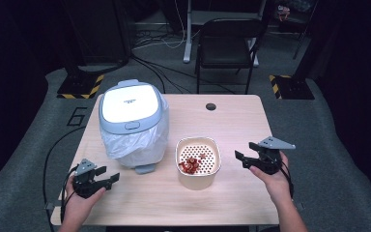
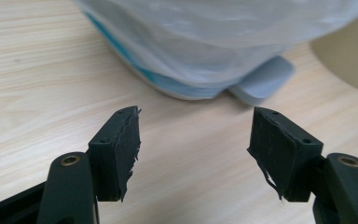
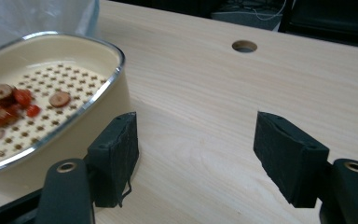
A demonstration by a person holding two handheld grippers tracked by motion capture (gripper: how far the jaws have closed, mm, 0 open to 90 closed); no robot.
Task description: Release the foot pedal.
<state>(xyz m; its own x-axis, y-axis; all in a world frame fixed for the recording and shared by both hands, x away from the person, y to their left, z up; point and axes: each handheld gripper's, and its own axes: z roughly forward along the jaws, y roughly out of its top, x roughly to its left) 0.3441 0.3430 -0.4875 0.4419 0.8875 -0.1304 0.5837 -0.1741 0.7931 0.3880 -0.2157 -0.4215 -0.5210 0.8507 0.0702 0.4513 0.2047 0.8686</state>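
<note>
Sitting near the middle of the desk (image 1: 232, 116), a cream strainer bowl (image 1: 198, 162) holds red fruit slices (image 1: 190, 165), just beside a lidded bin (image 1: 131, 123) lined with a plastic bag (image 1: 125, 145). Nothing is gripped, so this looks like the start; likely next comes grasping the bowl's rim. Left claw (image 1: 107, 180) and right claw (image 1: 245, 157) both stand apart, empty. Open desk lies around each; the bin's pedal (image 2: 261, 80) juts toward the left claw.
</note>
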